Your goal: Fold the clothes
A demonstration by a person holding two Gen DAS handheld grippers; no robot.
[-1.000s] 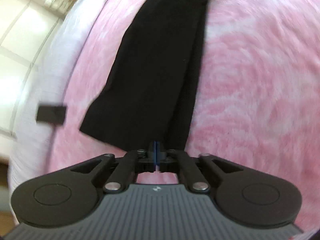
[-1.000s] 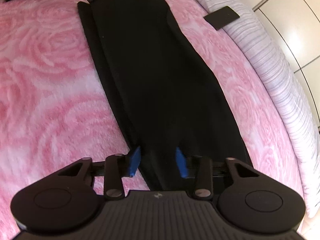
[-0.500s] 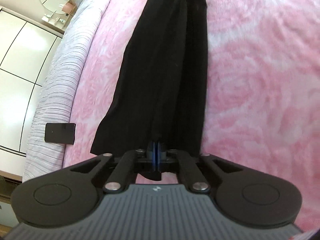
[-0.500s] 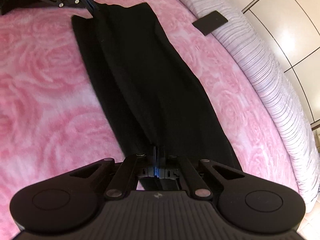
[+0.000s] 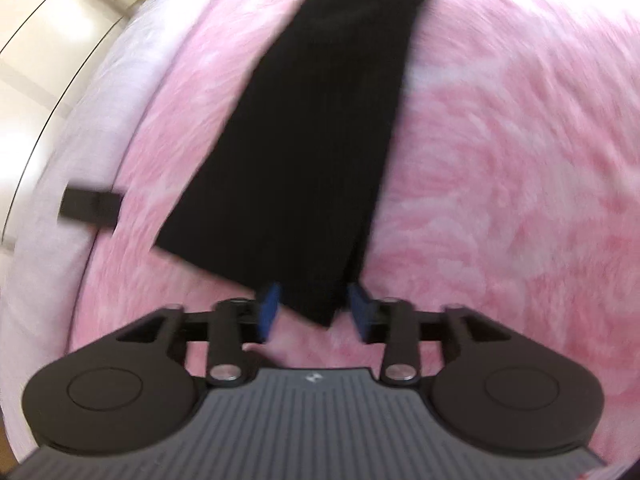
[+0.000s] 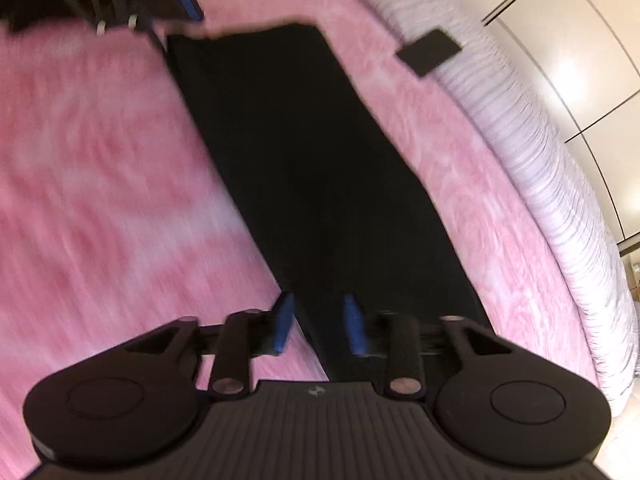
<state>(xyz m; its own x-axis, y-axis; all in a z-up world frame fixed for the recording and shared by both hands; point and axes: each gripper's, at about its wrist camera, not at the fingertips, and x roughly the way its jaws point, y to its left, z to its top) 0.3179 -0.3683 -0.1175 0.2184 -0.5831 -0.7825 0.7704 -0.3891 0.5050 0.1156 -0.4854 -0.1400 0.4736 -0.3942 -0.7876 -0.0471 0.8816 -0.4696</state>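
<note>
Both the left gripper [image 5: 314,312] and right gripper [image 6: 318,322] are opening, pads off the black garment [image 5: 316,140] between them.

I see the garment [image 5: 304,152] lying stretched out lengthwise on the blanket [image 5: 500,184], which covers the bed. My left gripper [image 5: 313,312] sits at one end, my right gripper [image 6: 318,322] at the opposite end, each with the cloth's edge between its opening jaws, untouched. A small flat card [image 6: 429,52] rests on the mattress edge [image 6: 532,168], beside the garment; cupboards [image 6: 592,60] stand beyond.
</note>
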